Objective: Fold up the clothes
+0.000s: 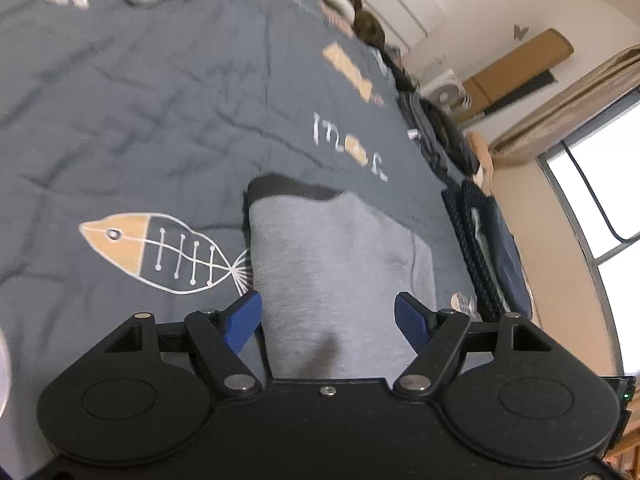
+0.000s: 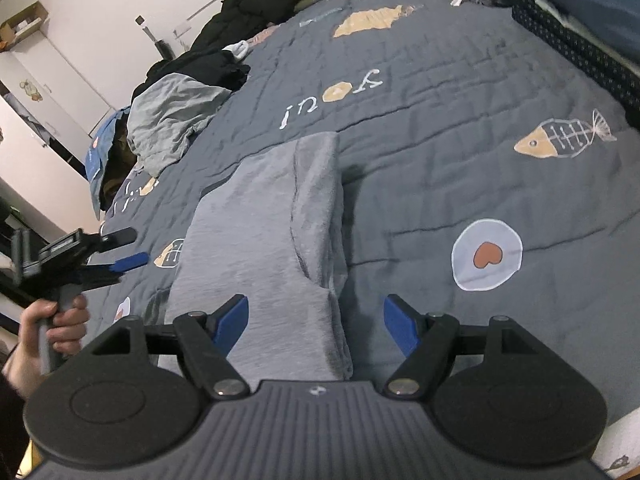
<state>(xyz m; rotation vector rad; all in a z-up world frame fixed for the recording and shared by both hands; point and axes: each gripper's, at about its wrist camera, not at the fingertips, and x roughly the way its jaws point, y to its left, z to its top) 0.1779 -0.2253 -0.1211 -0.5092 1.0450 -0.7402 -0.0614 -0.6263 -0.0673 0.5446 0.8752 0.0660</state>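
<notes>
Where the folded grey garment point(image 2: 272, 240) lies on the dark quilt point(image 2: 440, 160), the right gripper point(image 2: 316, 324) hovers over its near end, jaws wide and empty. The left gripper point(image 1: 328, 320) hangs above the garment point(image 1: 332, 264) too, equally spread, gripping nothing. A crumpled grey cloth point(image 2: 172, 120) sits beyond the garment.

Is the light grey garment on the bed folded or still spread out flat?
Folded. The grey garment lies as a compact, thick rectangle on the bedspread, with doubled layers showing along its right edge.
</notes>
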